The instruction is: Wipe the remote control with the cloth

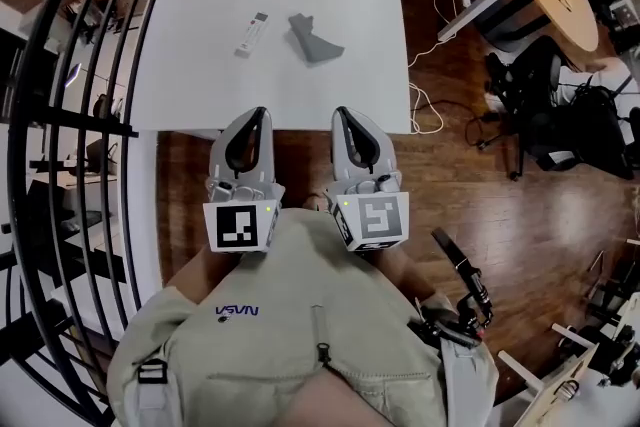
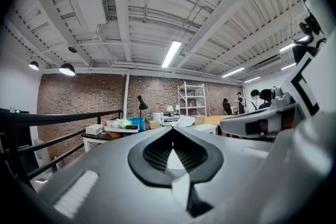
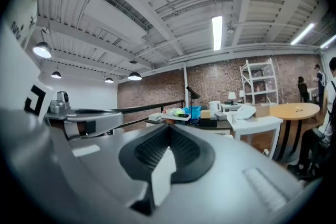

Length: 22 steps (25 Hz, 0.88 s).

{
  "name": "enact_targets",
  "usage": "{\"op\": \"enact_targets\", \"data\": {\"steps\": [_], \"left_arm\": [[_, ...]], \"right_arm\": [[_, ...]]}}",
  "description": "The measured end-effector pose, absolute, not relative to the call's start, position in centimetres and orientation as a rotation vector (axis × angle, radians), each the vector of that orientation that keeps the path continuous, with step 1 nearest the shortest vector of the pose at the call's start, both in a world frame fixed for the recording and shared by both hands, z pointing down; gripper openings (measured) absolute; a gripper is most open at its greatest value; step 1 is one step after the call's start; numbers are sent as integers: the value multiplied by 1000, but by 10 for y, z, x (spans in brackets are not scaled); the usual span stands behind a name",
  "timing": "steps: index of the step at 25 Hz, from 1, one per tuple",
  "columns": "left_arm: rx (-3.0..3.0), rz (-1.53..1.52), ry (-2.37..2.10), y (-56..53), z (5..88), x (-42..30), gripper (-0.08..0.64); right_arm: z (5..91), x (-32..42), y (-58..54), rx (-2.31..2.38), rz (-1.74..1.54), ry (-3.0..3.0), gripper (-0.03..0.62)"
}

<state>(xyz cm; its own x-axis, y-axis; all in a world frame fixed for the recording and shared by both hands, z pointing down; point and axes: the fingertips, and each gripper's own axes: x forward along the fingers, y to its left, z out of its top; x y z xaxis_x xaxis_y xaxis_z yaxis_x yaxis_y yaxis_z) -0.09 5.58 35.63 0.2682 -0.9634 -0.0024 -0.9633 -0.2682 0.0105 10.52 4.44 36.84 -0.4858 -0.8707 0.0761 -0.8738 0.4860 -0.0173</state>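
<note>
Right claw [image 3: 169, 132] closed, empty.

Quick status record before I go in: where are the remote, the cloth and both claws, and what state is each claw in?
remote control: flat on the white table, left of the cloth, not touching it
cloth: grey, bunched, on the table, nothing touching it
left claw: shut, empty, level, at the table's near edge
right claw: shut, empty, level, beside the left one
wiping: not started; cloth not yet picked up
</note>
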Motion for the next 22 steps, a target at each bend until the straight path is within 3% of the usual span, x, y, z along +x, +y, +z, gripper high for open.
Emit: {"op": "enact_targets", "data": {"steps": [22], "left_arm": [[2528, 32, -1739, -103, 370, -101, 6]], "right_arm": [[382, 28, -100, 1669, 156, -2409, 5]]}}
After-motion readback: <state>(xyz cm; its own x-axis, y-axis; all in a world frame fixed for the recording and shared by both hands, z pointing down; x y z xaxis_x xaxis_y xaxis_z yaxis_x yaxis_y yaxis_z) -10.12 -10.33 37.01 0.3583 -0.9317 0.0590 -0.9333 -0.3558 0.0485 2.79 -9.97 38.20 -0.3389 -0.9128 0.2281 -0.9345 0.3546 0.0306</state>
